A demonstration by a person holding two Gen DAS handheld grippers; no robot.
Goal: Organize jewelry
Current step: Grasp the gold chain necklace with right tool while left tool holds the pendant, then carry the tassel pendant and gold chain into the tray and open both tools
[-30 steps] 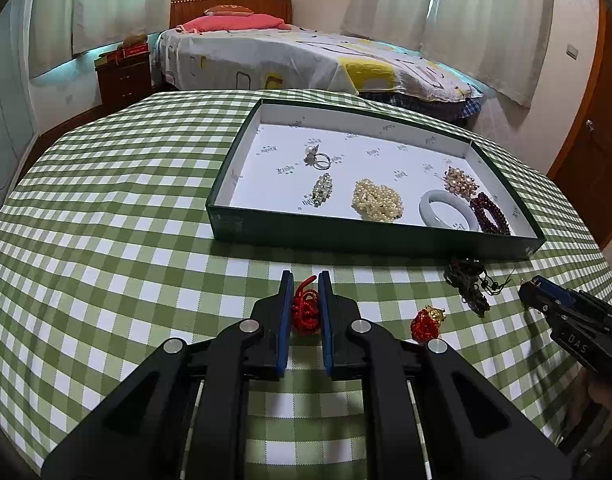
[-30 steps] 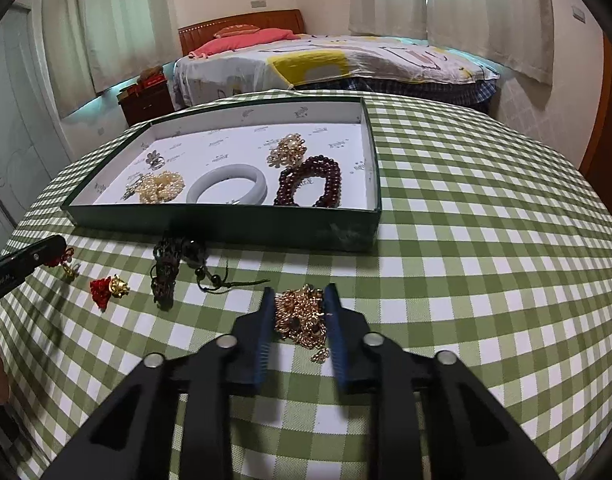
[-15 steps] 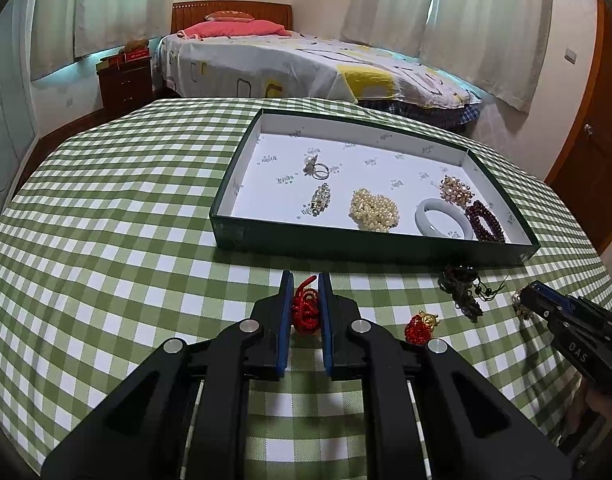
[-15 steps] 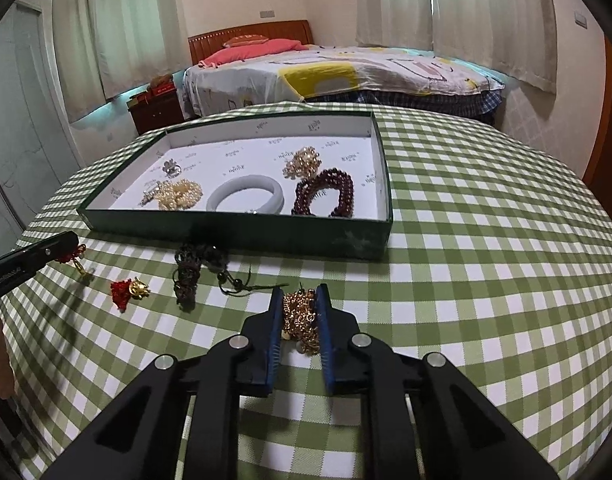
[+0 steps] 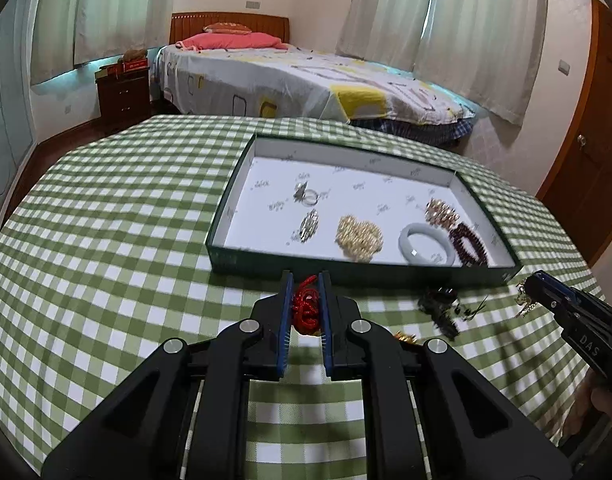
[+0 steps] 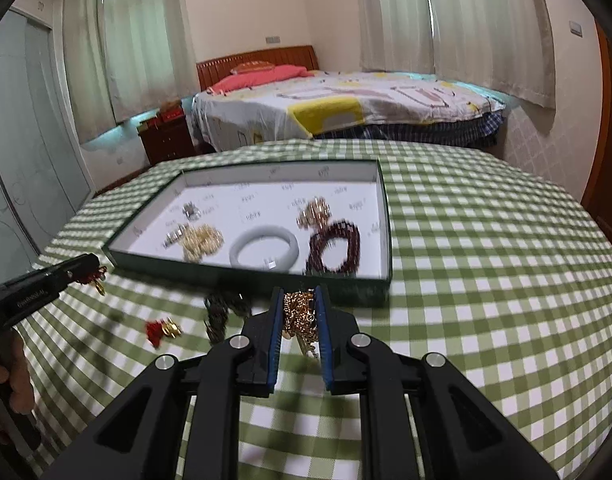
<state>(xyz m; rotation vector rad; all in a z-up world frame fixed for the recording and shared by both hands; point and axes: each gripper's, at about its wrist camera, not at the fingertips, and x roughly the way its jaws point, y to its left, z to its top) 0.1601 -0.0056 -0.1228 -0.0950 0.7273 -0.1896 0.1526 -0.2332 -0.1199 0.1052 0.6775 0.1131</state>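
Jewelry in three places: inside the green tray (image 5: 242,262), loose on the checked tablecloth (image 5: 106,240), and pinched in both grippers.

Left gripper (image 5: 305,280): closed tight on a red knotted cord charm (image 5: 305,308). Bright red, bunched up in little loops, a bit of gold at the bottom. Held just in front of the tray's near wall.

Right gripper (image 6: 300,294): squeezed shut on a gold chain bundle (image 6: 300,314). Shiny, tangled, hanging down between the blue pads, a few links dangling lower. Also close to the tray's near wall, by its right end.

Inside the tray, on white printed paper: a silver ring (image 5: 308,197) farther back, a small silver brooch (image 5: 309,226) in front of it, then a heap of cream pearls (image 5: 359,237), a pale jade bangle (image 5: 426,243), and a dark red bead bracelet (image 5: 468,245) in a row toward the right. Behind the bangle and bracelet, a small rose-gold cluster (image 5: 442,212).

On the cloth, outside the tray: a dark cord piece with black beads (image 5: 442,310), lying near the tray's front wall. Beside it, toward the left side, a little red and gold charm (image 6: 162,328), a bit blurry. Both lying between the two grippers.
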